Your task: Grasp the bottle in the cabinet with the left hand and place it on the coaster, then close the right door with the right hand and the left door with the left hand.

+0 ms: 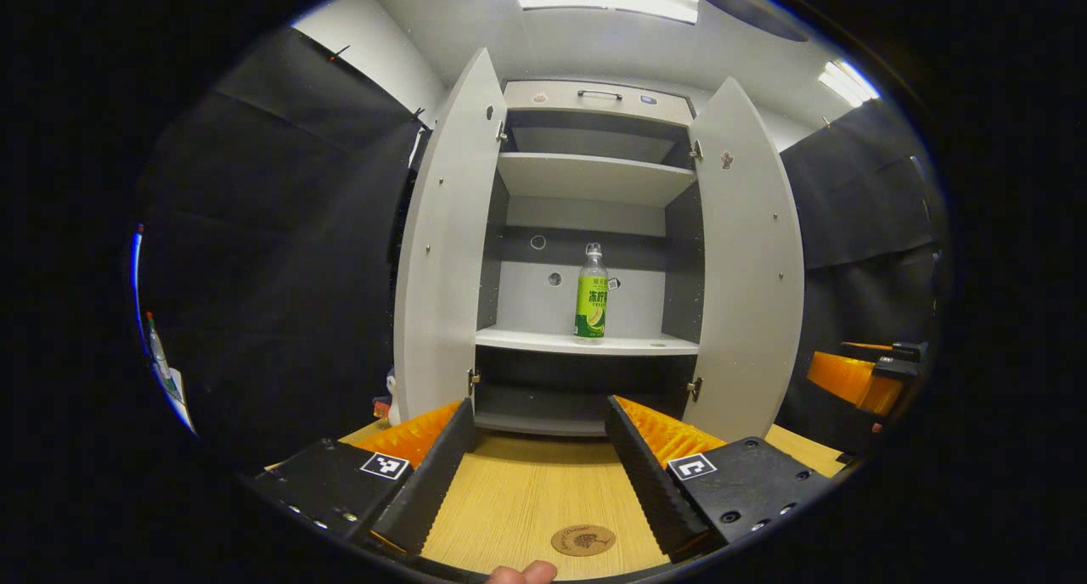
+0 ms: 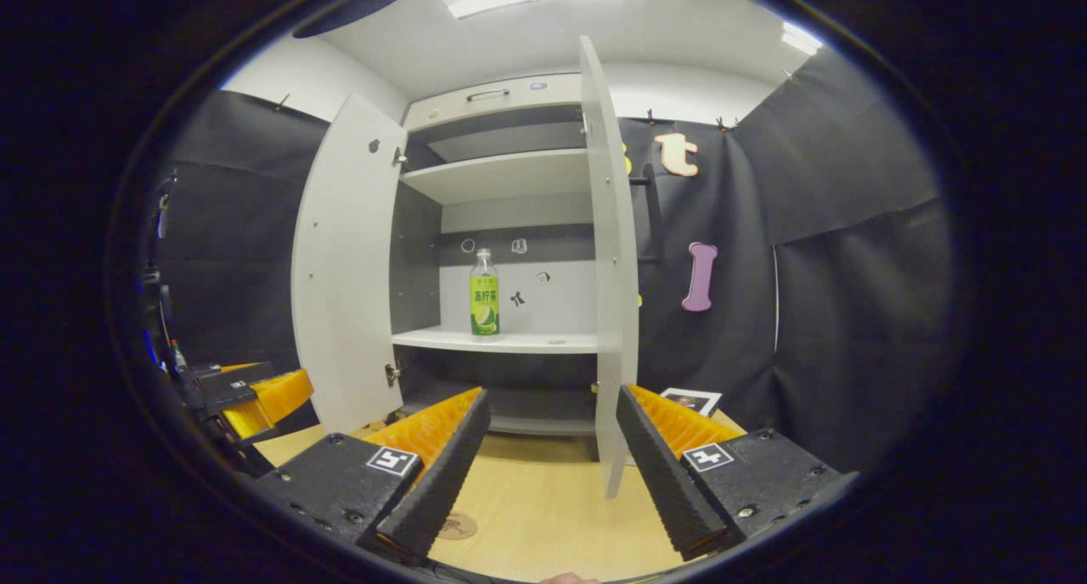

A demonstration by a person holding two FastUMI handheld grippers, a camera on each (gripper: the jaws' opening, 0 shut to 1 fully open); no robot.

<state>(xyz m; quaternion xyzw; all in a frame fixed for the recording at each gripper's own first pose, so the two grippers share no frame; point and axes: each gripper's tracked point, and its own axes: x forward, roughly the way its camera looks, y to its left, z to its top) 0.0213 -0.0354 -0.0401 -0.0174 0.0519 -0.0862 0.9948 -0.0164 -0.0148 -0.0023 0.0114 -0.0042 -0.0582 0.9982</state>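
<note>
A clear bottle (image 1: 591, 295) with a green label stands upright on the middle shelf of the grey cabinet (image 1: 586, 342), and the bottle (image 2: 484, 297) also stands in the right gripper view. Both doors hang wide: the left door (image 1: 446, 244) and the right door (image 1: 747, 270). In the right gripper view the right door (image 2: 610, 261) is edge-on, close ahead. A round brown coaster (image 1: 582, 540) lies on the wooden table between my left gripper's fingers. My left gripper (image 1: 539, 469) is open, well short of the cabinet. My right gripper (image 2: 550, 461) is open too, with the coaster (image 2: 457, 526) by its left finger.
The wooden table (image 1: 526, 491) runs up to the cabinet's base. The other gripper (image 1: 858, 376) shows at the right edge of the left gripper view, and at the left edge (image 2: 246, 393) of the right gripper view. A fingertip (image 1: 522, 573) pokes in at the bottom. A printed card (image 2: 692, 400) lies right of the cabinet.
</note>
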